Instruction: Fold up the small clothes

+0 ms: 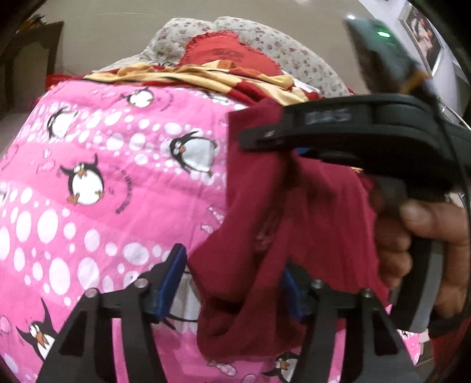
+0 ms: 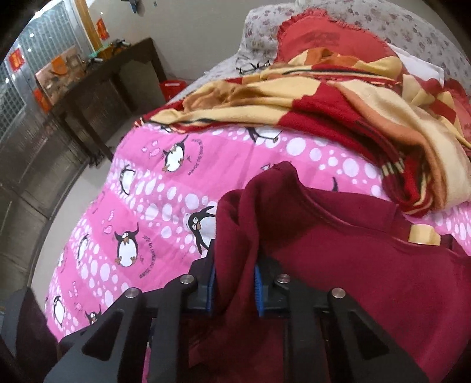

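Observation:
A small maroon garment (image 1: 282,229) hangs in the air over the pink penguin bedsheet (image 1: 112,182). In the left wrist view my left gripper (image 1: 235,282) is open, its blue pads wide apart, with the cloth draped between them. My right gripper (image 1: 265,138) comes in from the right in that view, shut on the garment's upper edge. In the right wrist view the right gripper (image 2: 235,282) is shut on a bunched fold of the maroon garment (image 2: 368,265), which spreads to the right over the sheet (image 2: 141,212).
A red and yellow blanket (image 2: 338,97) lies crumpled at the far side of the bed, with a red cushion (image 2: 329,38) and floral pillows (image 2: 259,26) behind. A dark cabinet (image 2: 97,88) stands left of the bed.

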`<state>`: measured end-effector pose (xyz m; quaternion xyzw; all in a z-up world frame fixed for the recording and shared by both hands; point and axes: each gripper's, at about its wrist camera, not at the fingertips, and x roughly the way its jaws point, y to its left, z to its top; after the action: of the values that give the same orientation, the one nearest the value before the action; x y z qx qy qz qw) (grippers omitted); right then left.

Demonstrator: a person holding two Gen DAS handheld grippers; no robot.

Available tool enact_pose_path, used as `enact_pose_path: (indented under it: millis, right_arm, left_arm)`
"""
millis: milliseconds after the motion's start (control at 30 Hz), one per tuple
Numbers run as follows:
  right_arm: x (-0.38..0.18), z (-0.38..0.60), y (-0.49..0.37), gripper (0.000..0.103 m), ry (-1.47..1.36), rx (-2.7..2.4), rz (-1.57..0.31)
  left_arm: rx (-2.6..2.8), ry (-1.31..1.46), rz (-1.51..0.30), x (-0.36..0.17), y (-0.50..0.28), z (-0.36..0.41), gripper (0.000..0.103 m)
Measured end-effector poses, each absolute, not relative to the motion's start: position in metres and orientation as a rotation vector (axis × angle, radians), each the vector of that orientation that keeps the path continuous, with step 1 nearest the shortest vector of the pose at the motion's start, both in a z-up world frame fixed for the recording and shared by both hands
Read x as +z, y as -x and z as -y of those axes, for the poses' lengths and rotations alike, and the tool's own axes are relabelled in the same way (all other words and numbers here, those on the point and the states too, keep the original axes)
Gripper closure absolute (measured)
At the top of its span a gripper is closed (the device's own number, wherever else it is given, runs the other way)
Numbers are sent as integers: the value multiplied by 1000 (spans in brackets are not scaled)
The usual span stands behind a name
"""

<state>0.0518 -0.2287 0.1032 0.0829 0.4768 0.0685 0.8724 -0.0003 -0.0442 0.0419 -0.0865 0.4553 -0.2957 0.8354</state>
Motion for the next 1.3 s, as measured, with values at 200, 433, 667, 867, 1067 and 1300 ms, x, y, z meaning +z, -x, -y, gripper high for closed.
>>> enact_pose_path:
  millis: [200, 433, 667, 867, 1067, 1300]
  right_arm:
    - [120, 237, -38, 59, -200, 177, -955]
    - [163, 283, -1, 60, -206, 174, -863]
    - [189, 361, 50, 60, -205, 53, -820]
    - [180, 429, 91, 62, -268, -56, -816]
    - [132, 474, 103, 62, -321, -180, -860]
    - [114, 494, 118, 48, -401, -210, -867]
  left_arm:
    - [-666, 151, -971, 55, 12, 51, 63]
    - [-775, 119, -912, 110, 39, 83, 69]
    - [-936, -15, -847, 149, 79, 171, 71]
    - [-1036, -89, -885, 135, 105, 248, 72]
    - [-1044, -135, -969, 95, 119, 298, 71]
    - [-1090, -138, -1025, 90, 130, 297, 43]
